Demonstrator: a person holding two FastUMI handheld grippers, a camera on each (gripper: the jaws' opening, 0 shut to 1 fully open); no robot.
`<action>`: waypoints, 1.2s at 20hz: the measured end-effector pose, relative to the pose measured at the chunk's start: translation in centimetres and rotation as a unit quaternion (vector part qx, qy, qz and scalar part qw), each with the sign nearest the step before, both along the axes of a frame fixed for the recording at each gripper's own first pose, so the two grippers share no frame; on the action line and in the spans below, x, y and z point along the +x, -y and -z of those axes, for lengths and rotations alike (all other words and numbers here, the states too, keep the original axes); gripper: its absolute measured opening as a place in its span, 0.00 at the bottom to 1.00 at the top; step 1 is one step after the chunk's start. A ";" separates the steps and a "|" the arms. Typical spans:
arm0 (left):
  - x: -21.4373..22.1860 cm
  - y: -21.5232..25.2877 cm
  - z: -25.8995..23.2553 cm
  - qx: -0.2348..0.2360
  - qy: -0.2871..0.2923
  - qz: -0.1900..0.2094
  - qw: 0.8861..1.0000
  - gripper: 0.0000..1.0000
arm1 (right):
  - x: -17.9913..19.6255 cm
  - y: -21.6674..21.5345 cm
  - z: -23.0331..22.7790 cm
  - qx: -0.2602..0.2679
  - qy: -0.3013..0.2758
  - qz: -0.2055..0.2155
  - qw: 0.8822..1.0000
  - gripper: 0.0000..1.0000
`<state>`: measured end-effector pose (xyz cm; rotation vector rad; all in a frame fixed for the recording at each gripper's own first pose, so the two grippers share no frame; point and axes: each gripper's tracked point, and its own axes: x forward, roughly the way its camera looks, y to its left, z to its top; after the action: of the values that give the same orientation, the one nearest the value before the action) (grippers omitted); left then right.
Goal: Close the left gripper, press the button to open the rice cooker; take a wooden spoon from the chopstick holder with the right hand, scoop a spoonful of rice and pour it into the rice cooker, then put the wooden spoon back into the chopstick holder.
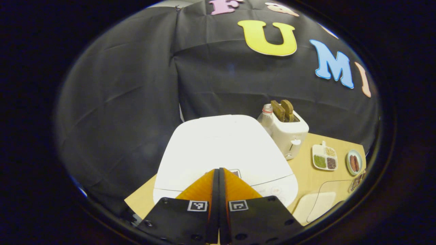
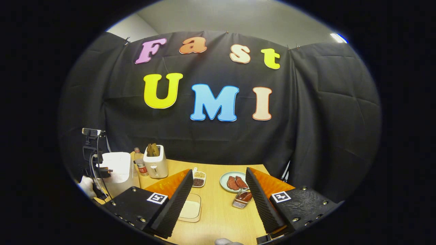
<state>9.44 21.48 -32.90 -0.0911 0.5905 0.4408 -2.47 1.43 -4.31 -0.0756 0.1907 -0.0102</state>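
Observation:
The white rice cooker [image 1: 218,146] sits with its lid down, right below my left gripper [image 1: 218,170]. That gripper is shut with nothing between its fingers, its tips over the front of the lid near the small control panel [image 1: 235,173]. In the right gripper view the rice cooker [image 2: 119,168] stands at the table's left, where a hand holds the left gripper [image 2: 102,171] over it. My right gripper [image 2: 218,175] is open above the table. A metal chopstick holder [image 2: 242,198] with brown wooden pieces lies near its right finger. A clear box of rice [image 2: 190,208] is beside its left finger.
A white toaster [image 2: 156,165] with two toast slices and a small bottle [image 2: 139,165] stand behind the cooker. On the wooden table [image 2: 218,207] lie a divided dish of grains [image 2: 198,178] and a plate of sausages [image 2: 234,182]. Black cloth walls the back and sides.

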 end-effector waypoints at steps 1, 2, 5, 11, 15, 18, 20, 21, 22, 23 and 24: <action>-0.1 0.0 0.3 -0.004 -0.005 0.001 1.000 0.09 | -0.1 -0.1 0.2 0.003 -0.001 -0.002 1.000 0.95; -0.1 0.1 0.1 -0.001 -0.005 0.006 1.000 0.09 | 0.0 -0.1 0.3 0.005 -0.002 -0.002 1.000 0.95; 0.4 0.1 -1.2 0.020 0.011 0.024 0.999 0.09 | -0.1 0.0 0.5 0.011 0.003 -0.003 1.000 0.95; 0.0 4.8 -20.8 0.142 0.213 0.090 0.962 0.08 | 0.3 0.6 -0.6 0.036 0.037 0.002 0.999 0.95; -3.9 11.9 -29.8 0.096 0.294 0.144 0.940 0.08 | 0.5 1.6 -1.7 0.041 0.057 0.014 0.997 0.98; -6.3 14.8 -31.5 0.064 0.314 0.166 0.933 0.09 | 0.6 2.4 -1.9 0.043 0.063 0.022 0.997 0.95; -7.1 16.6 -31.2 0.035 0.324 0.191 0.926 0.35 | 0.5 2.8 -1.8 0.044 0.062 0.027 0.997 0.95; -7.4 17.1 -31.3 0.031 0.327 0.199 0.923 0.56 | 0.4 3.0 -1.7 0.044 0.063 0.030 0.997 0.95; -7.8 17.0 -31.4 0.033 0.330 0.197 0.923 0.78 | 0.4 3.4 -1.6 0.042 0.062 0.034 0.997 0.95; -8.2 16.6 -31.5 0.042 0.331 0.185 0.924 0.99 | 0.3 3.6 -1.3 0.041 0.062 0.036 0.997 0.95; -8.6 16.1 -31.7 0.044 0.334 0.181 0.924 0.98 | 0.2 3.9 -1.1 0.042 0.061 0.039 0.996 0.95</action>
<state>0.88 5.33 -1.19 -0.0397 -0.0918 0.0566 -2.24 -2.45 -3.26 0.0159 0.0711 -0.0852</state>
